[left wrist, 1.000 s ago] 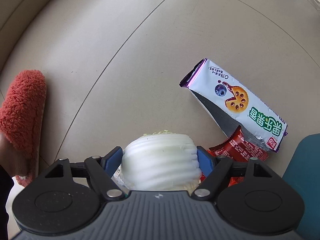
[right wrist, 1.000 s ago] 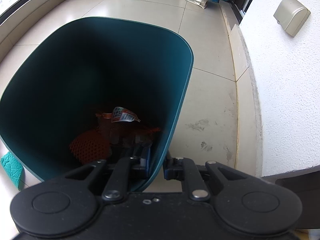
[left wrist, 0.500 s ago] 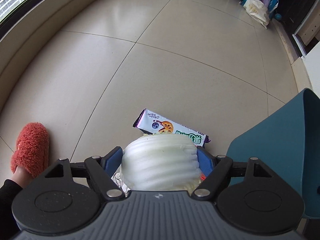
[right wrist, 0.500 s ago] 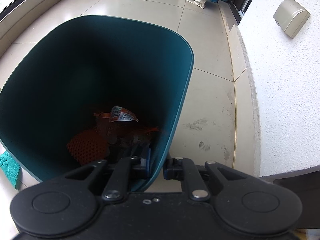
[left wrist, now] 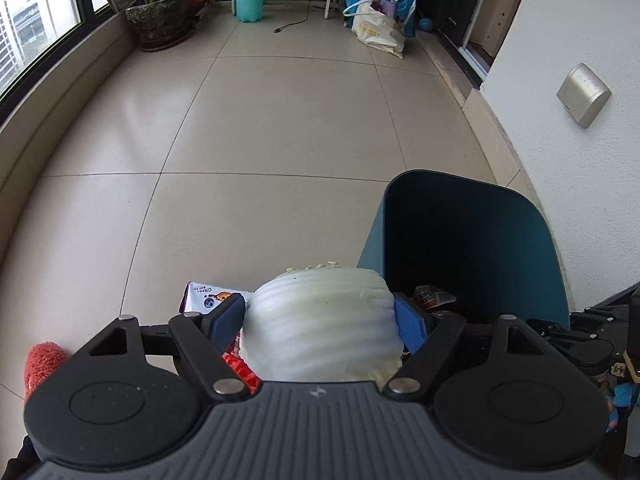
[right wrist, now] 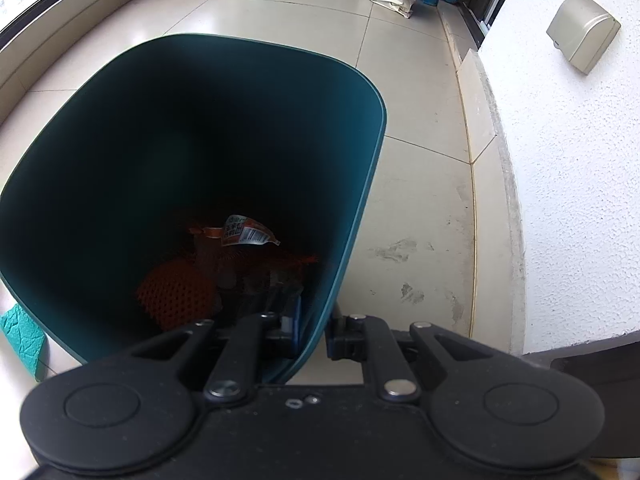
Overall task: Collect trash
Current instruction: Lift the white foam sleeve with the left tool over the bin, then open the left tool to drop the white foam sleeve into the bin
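My left gripper (left wrist: 320,318) is shut on a white foam fruit wrap (left wrist: 320,332) and holds it up, just left of the teal trash bin (left wrist: 500,216). A purple-and-white biscuit wrapper (left wrist: 204,292) lies on the floor behind the left finger, and a red wrapper (left wrist: 238,366) shows under it. My right gripper (right wrist: 312,330) is shut on the near wall of the bin (right wrist: 352,216). Inside the bin lie an orange net (right wrist: 176,294) and a printed snack packet (right wrist: 244,232).
A white wall (right wrist: 560,200) with a beige socket cover (right wrist: 582,30) runs close on the right. At the far end stand a plant pot (left wrist: 160,20), a teal sprayer (left wrist: 248,0) and a white bag (left wrist: 378,30). A red slipper (left wrist: 42,362) is at lower left. A teal scrap (right wrist: 22,326) lies left of the bin.
My left gripper has risen and tilted up with the foam wrap, from close over the floor wrappers to beside the bin's mouth. The right gripper keeps its hold on the bin wall.
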Demonstrator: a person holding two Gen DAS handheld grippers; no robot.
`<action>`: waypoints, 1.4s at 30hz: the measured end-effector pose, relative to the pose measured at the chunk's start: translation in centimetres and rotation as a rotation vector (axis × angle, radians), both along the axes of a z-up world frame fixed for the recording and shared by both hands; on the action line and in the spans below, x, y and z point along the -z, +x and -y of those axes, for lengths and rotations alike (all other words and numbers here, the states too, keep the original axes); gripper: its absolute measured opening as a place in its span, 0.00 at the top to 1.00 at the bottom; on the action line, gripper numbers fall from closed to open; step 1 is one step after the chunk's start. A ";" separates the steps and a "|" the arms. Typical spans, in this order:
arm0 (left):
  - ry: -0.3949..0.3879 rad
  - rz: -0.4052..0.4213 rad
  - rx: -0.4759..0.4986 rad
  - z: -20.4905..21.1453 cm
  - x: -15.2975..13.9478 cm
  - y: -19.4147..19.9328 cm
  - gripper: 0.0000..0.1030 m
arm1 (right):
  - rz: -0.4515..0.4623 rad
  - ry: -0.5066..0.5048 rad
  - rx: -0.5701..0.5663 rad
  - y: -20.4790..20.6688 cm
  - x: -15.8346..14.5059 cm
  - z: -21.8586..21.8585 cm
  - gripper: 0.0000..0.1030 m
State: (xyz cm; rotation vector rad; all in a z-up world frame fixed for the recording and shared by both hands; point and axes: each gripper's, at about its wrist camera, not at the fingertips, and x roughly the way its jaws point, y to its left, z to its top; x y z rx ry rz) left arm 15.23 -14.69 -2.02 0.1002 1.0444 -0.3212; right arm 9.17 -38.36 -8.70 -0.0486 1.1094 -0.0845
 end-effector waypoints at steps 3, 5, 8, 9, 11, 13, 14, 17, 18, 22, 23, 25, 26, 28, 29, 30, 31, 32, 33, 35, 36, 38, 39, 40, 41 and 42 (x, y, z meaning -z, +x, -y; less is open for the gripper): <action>-0.008 0.010 0.069 2.4 -0.6 -0.5 0.23 | 0.015 -0.033 -0.037 -0.4 -0.1 -0.5 0.89; -0.007 0.015 0.112 4.1 -0.7 -0.7 0.23 | 0.011 -0.026 -0.044 -0.6 -0.1 -0.5 0.88; -0.001 0.012 0.167 6.6 -0.3 -1.0 0.23 | 0.008 -0.008 -0.040 -0.9 -0.2 0.0 0.88; 0.002 0.007 0.187 7.5 0.1 -1.1 0.23 | 0.008 -0.005 -0.041 -1.1 -0.2 0.2 0.88; 0.006 -0.014 0.229 9.4 1.1 -1.2 0.23 | 0.014 0.005 -0.040 -1.4 -0.4 0.5 0.89; 0.018 -0.040 0.263 10.9 2.2 -1.4 0.23 | 0.017 0.008 -0.034 -1.5 -0.4 0.9 0.90; 0.030 -0.056 0.280 11.9 2.9 -1.7 0.23 | 0.019 0.003 -0.032 -1.6 -0.3 1.0 0.90; 0.072 -0.095 0.292 13.8 5.4 -1.7 0.23 | 0.029 0.006 -0.022 -1.5 -0.4 1.2 0.91; 0.084 -0.109 0.290 14.2 6.2 -1.6 0.23 | 0.030 0.008 -0.024 -1.5 -0.4 1.2 0.91; 0.104 -0.157 0.298 14.9 8.8 -1.6 0.22 | 0.032 -0.002 -0.034 -1.3 -0.3 1.1 0.91; 0.109 -0.160 0.298 15.0 9.3 -1.7 0.22 | 0.032 0.001 -0.033 -1.5 -0.3 1.3 0.91; 0.112 -0.165 0.301 15.1 9.9 -1.8 0.22 | 0.029 0.003 -0.028 -1.4 -0.2 1.4 0.91; 0.113 -0.171 0.302 15.2 10.2 -1.7 0.22 | 0.030 0.006 -0.025 -1.9 -0.2 1.0 0.91; 0.110 -0.173 0.304 15.2 10.5 -1.8 0.23 | 0.029 0.009 -0.021 -2.0 -0.3 1.1 0.91; 0.098 -0.169 0.305 15.2 10.6 -1.8 0.23 | 0.028 0.009 -0.020 -1.9 -0.3 1.1 0.91; 0.091 -0.164 0.308 15.1 10.6 -1.9 0.23 | 0.027 0.010 -0.018 -1.8 -0.3 1.2 0.91; 0.084 -0.160 0.311 15.1 10.6 -1.9 0.23 | 0.026 0.010 -0.017 -1.8 -0.3 1.2 0.91; 0.077 -0.160 0.313 15.0 10.5 -2.0 0.23 | 0.025 0.012 -0.012 -1.7 -0.3 1.2 0.91; 0.070 -0.162 0.313 15.0 10.5 -1.9 0.23 | 0.024 0.015 -0.008 -1.6 -0.3 1.3 0.91; 0.063 -0.154 0.308 15.1 10.4 -1.6 0.23 | 0.020 0.020 -0.002 -1.5 -0.3 1.4 0.91; 0.060 -0.149 0.306 15.0 10.3 -1.7 0.23 | 0.020 0.024 0.001 -1.5 -0.3 1.5 0.91; 0.051 -0.140 0.304 14.8 10.0 -1.7 0.23 | 0.017 0.025 0.005 -1.4 -0.3 1.6 0.90; 0.046 -0.135 0.302 14.7 9.8 -1.8 0.23 | 0.015 0.023 0.005 -1.3 -0.3 1.6 0.90; 0.039 -0.130 0.304 14.6 9.6 -2.0 0.23 | 0.014 0.020 0.005 -1.3 -0.3 1.5 0.90; 0.034 -0.126 0.306 14.4 9.4 -2.2 0.23 | 0.013 0.015 0.004 -1.2 -0.2 1.5 0.90; 0.031 -0.119 0.307 14.2 9.1 -2.4 0.23 | 0.011 0.012 0.004 -1.2 -0.2 1.4 0.90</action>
